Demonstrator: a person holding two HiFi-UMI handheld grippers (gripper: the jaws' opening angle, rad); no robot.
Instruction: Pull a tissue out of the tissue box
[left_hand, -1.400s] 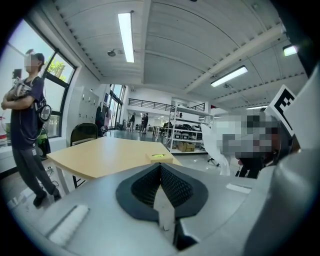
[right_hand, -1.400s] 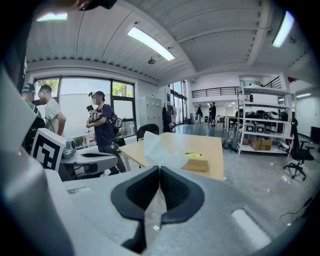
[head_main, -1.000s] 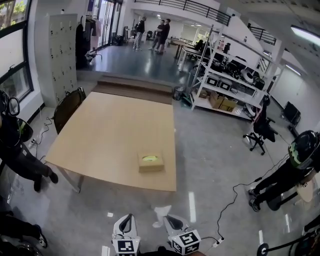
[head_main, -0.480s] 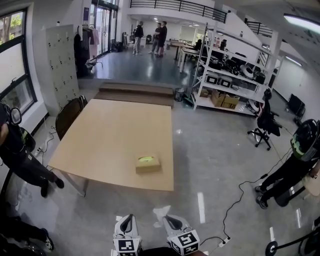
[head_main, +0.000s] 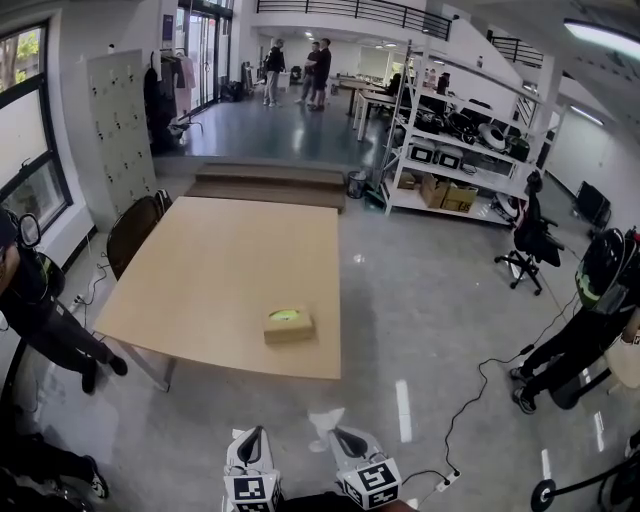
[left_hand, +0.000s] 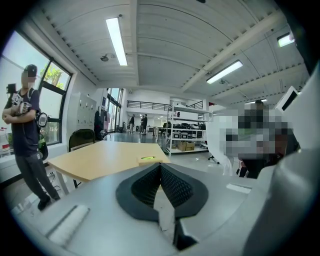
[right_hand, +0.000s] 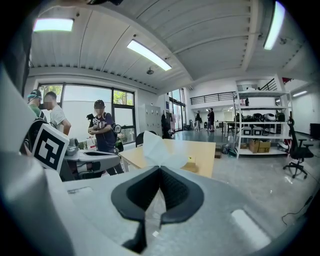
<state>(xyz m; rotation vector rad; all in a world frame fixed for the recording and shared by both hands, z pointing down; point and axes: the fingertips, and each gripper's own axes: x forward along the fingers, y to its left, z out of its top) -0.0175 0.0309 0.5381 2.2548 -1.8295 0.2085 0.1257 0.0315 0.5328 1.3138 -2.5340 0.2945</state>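
Our left gripper (left_hand: 160, 166) has its jaws pressed together on nothing, and we're holding it down off the table's (head_main: 200, 260) near edge. The box (head_main: 289, 326) sits on the table by the near right corner, greenish slot facing up, well apart from both grippers. The tissue (right_hand: 157, 149) is out of it, pinched in our right gripper (right_hand: 160, 167) and sticking up crumpled past the closed jaws, over the floor (head_main: 400, 330).

The table (head_main: 220, 270) is matt wood, the tissue box (head_main: 289, 327) cardboard, the tissue (head_main: 326, 424) thin paper, the floor (head_main: 440, 300) glossy.
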